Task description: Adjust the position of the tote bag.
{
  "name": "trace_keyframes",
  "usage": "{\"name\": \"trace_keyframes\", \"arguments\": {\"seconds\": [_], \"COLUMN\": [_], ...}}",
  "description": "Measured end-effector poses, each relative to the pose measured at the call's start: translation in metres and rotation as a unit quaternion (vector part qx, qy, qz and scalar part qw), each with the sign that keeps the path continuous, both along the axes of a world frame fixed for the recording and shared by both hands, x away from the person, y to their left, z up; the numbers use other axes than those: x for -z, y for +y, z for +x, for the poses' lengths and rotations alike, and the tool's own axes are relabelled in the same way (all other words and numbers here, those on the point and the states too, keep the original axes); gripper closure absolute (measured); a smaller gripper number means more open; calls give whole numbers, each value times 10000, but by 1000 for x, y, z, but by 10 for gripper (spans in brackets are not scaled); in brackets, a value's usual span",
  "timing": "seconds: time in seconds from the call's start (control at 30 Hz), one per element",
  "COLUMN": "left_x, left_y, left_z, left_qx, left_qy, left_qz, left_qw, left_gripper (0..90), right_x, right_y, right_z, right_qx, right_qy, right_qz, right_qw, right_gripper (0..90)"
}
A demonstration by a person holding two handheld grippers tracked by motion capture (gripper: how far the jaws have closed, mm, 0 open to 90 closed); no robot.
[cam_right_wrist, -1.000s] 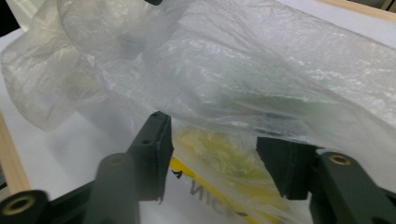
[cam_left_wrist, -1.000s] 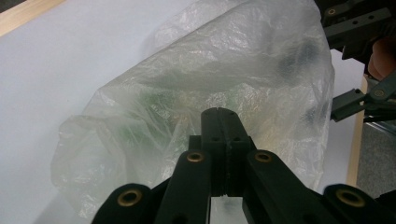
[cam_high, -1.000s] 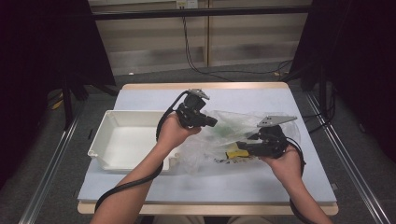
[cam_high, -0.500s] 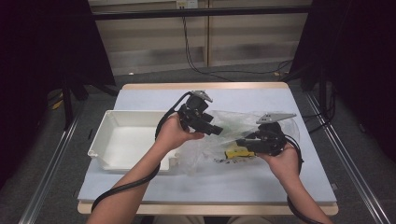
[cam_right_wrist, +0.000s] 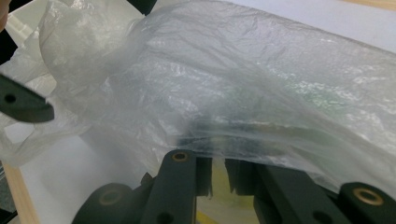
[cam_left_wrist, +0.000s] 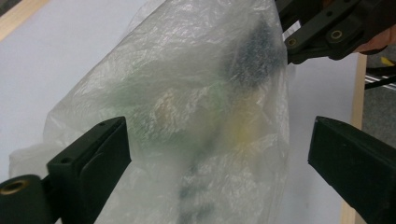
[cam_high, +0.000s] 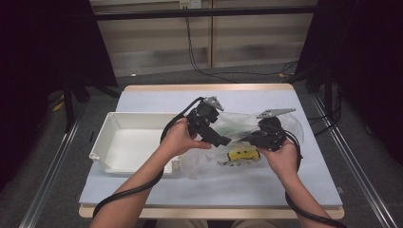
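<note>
White bin [cam_high: 124, 142], at the tabletop's left edge. Centre: we note the left gripper [cam_high: 223, 141], jaws spread wide around a clear plastic bag [cam_high: 237, 124] without touching it. Right gripper [cam_high: 247, 138]: we record its jaws clamped on the bag's edge, a yellow item [cam_high: 243, 154] just below.

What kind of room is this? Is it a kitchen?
Probably not a kitchen; more likely a lab or recording booth. Dark curtains hang around one table, cables run along the floor, and a person's hands hold grippers.
</note>
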State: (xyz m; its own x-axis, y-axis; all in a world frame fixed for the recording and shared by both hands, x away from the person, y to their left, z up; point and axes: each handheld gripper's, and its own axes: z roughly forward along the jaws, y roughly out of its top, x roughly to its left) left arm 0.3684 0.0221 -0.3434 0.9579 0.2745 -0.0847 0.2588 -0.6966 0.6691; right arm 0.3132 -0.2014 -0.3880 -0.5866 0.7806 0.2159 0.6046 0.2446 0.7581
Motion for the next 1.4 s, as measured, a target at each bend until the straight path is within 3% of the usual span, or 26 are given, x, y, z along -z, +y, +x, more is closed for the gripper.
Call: {"name": "trace_keyframes", "arguments": {"seconds": [0.17, 0.27, 0.3, 0.33, 0.37, 0.4, 0.5, 0.63, 0.7, 0.83, 0.87, 0.93, 1.07, 1.1, 1.27, 1.3, 1.4], "left_x": [3, 5, 4, 4, 3, 3, 2, 3, 3, 4, 5, 5, 3, 3, 5, 6, 8], "left_y": [-4, -5, -4, -3, 0, 2, 6, 10, 12, 13, 13, 13, 14, 15, 16, 16, 16], "left_z": [-2, 2, 3, 6, 10, 12, 19, 24, 25, 27, 27, 27, 28, 29, 31, 32, 35], "left_qx": [-48, -210, -308, -322, -431, -524, -571, -598, -578, -583, -607, -585, -619, -641, -741, -747, -796], "left_qy": [-180, -174, -244, -199, -84, -82, 91, 209, 305, 403, 431, 440, 407, 406, 417, 418, 430], "left_qz": [170, 201, 211, 225, 124, 62, 29, 14, -59, -29, -47, -41, -83, -61, -61, -34, -65], "left_qw": [9997, 9994, 9990, 9990, 9990, 9986, 9983, 9980, 9978, 9975, 9972, 9973, 9972, 9971, 9964, 9963, 9959], "left_gripper": [58, 176, 176, 286, 457, 519, 670, 790, 836, 860, 866, 873, 876, 878, 882, 882, 884], "right_x": [-3, -3, -3, -3, -4, -3, -1, 0, 0, 0, 2, 4, 12, 18, 23, 25, 30], "right_y": [4, 6, 6, 7, 8, 8, 8, 12, 13, 15, 17, 20, 22, 23, 23, 22, 17], "right_z": [3, 4, 3, 3, 2, 2, 1, 0, 0, 3, 4, 6, 7, 5, 0, -3, -7], "right_qx": [5, -15, -18, -36, -68, -95, -148, -215, -260, -402, -438, -551, -745, -913, -1073, -1116, -1179], "right_qy": [-36, -49, -51, -46, -65, -85, -128, -361, -505, -562, -579, -602, -415, -299, -186, -112, -10], "right_qz": [60, 57, 50, 65, 35, 27, -16, -174, -240, -289, -410, -454, -476, -526, -471, -458, -372], "right_qw": [10000, 10000, 10000, 10000, 9999, 9999, 9998, 9990, 9981, 9972, 9965, 9956, 9952, 9940, 9929, 9926, 9923], "right_gripper": [834, 834, 833, 833, 821, 807, 701, 414, 364, 297, 281, 290, 366, 488, 614, 708, 812]}}
